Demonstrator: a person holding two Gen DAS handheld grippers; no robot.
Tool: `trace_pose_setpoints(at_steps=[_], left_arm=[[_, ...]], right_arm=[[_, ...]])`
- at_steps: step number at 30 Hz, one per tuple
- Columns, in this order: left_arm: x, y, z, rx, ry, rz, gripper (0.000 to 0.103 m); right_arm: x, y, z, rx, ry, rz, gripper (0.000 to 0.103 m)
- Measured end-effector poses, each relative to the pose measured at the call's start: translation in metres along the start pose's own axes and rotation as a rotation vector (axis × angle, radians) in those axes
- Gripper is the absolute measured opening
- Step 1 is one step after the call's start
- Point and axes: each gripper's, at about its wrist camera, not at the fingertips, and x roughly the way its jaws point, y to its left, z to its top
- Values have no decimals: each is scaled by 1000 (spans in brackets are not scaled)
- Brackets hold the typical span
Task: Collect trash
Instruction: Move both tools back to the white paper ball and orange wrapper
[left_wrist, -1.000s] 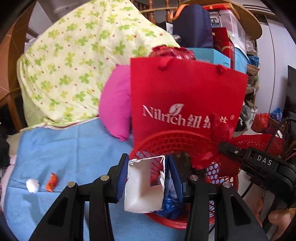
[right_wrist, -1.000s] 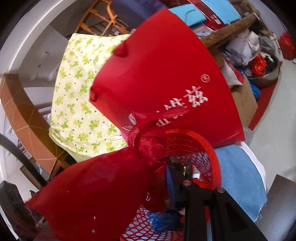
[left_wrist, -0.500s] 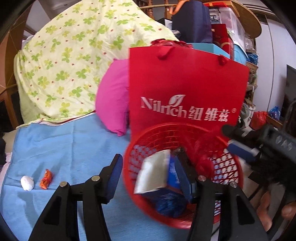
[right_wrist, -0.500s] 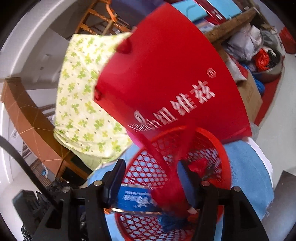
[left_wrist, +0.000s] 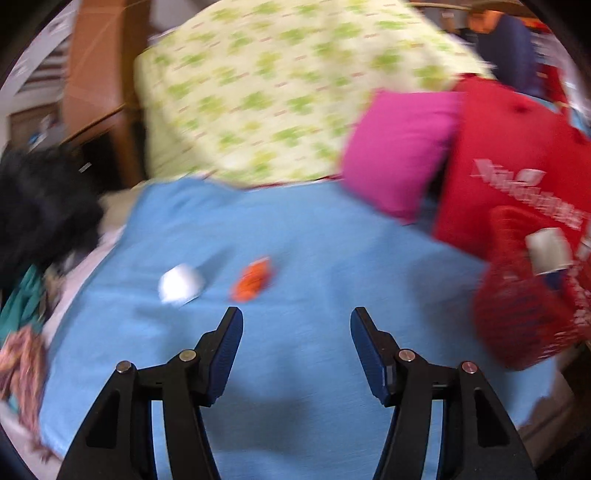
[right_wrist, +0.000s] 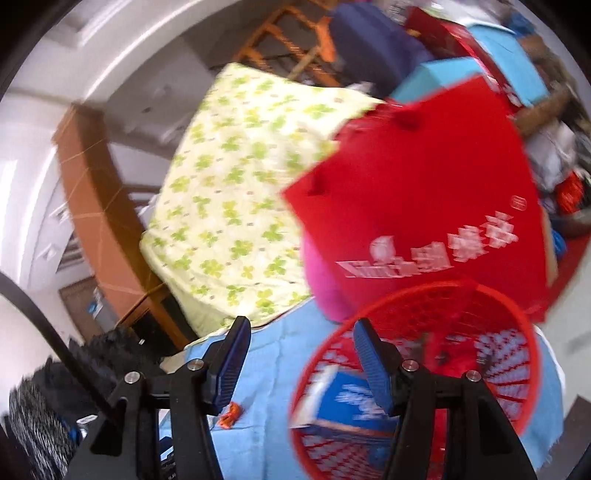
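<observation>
On the blue sheet (left_wrist: 295, 240) lie a white paper wad (left_wrist: 181, 284) and an orange wrapper (left_wrist: 253, 282), just ahead and left of my left gripper (left_wrist: 296, 315). Its jaws are opening and nothing is between them. The red mesh basket (left_wrist: 517, 314) stands at the right edge with a white carton (left_wrist: 548, 251) in it. In the right wrist view my right gripper (right_wrist: 303, 326) stands open and empty above the basket (right_wrist: 498, 343), which holds a blue-and-white box (right_wrist: 347, 398) and red plastic. The orange wrapper (right_wrist: 229, 411) shows low between the fingers.
A red paper bag (right_wrist: 424, 206) stands behind the basket, beside a pink cushion (left_wrist: 399, 155). A green-patterned quilt (left_wrist: 280, 92) is piled at the back. Dark clothing (left_wrist: 40, 206) lies at the sheet's left edge. Boxes and clutter fill the far right.
My left gripper let the white carton drop into the basket and swung left over the sheet. My right gripper opened, released the red plastic into the basket and drew back.
</observation>
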Motion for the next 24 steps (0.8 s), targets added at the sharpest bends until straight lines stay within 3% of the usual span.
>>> trace_pose_setpoints(at_steps=[4,9,15,24], left_arm=[[8,57,-12,-87,19,105,61],[19,103,-25,-153,30,185,61],[37,126,-27,-221,83,199,61],[79,153,2,-241,88,193,61]], right_arm=[[15,37,-15,-85,26,60,62],[60,77,-50,-125,173,107,62],[138,106,-100,-81,420,108,62],[238,120,-163,14,656,111,60]])
